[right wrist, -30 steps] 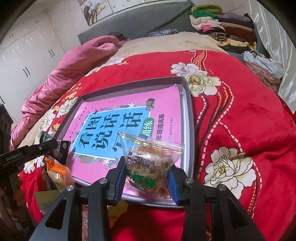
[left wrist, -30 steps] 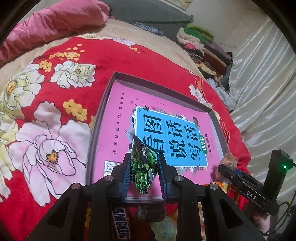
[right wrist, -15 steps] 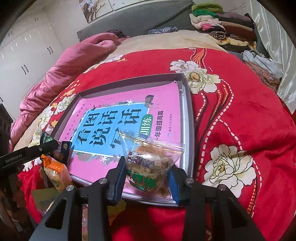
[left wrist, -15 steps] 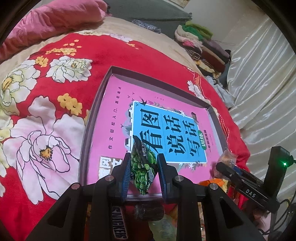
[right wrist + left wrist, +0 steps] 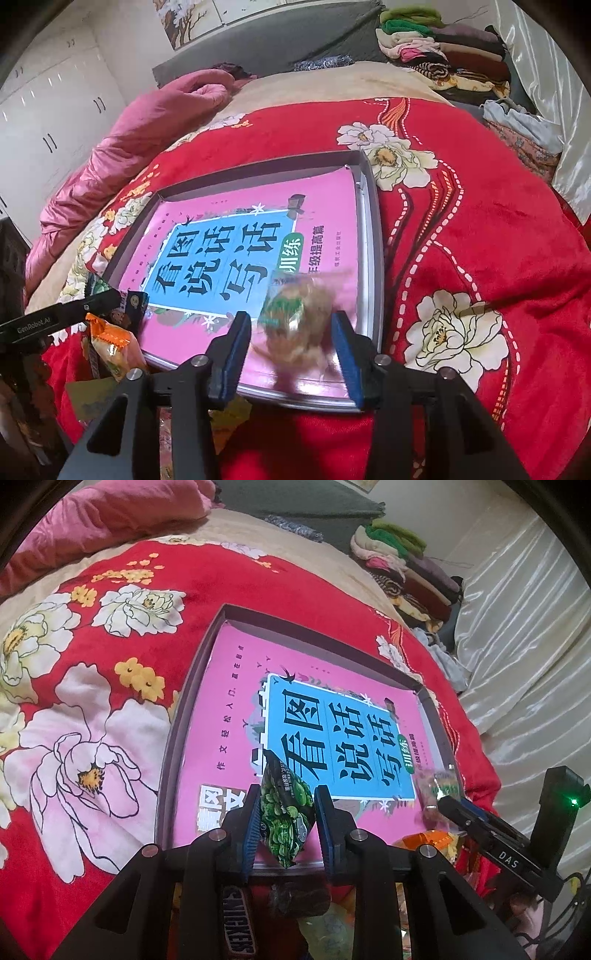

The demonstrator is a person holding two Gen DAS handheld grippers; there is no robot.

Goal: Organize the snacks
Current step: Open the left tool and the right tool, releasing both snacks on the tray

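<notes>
My left gripper (image 5: 284,812) is shut on a green pea snack packet (image 5: 286,812), held over the near edge of a shallow grey box (image 5: 221,624) lined with a pink and blue book cover. My right gripper (image 5: 291,328) stands open; a clear packet with a brown pastry (image 5: 306,314), blurred by motion, lies between its fingers over the box's near right corner (image 5: 373,266). That packet also shows in the left wrist view (image 5: 437,786), beside the right gripper's tip.
The box lies on a red flowered blanket (image 5: 461,229). Loose snacks lie by its near edge: an orange packet (image 5: 110,343), a Snickers bar (image 5: 238,919), others below. A pink quilt (image 5: 140,136) and stacked clothes (image 5: 443,48) are at the back.
My right gripper has opened and the pastry packet has slipped loose, now blurred over the box's corner. My left gripper still holds the pea packet, moved slightly forward over the box edge.
</notes>
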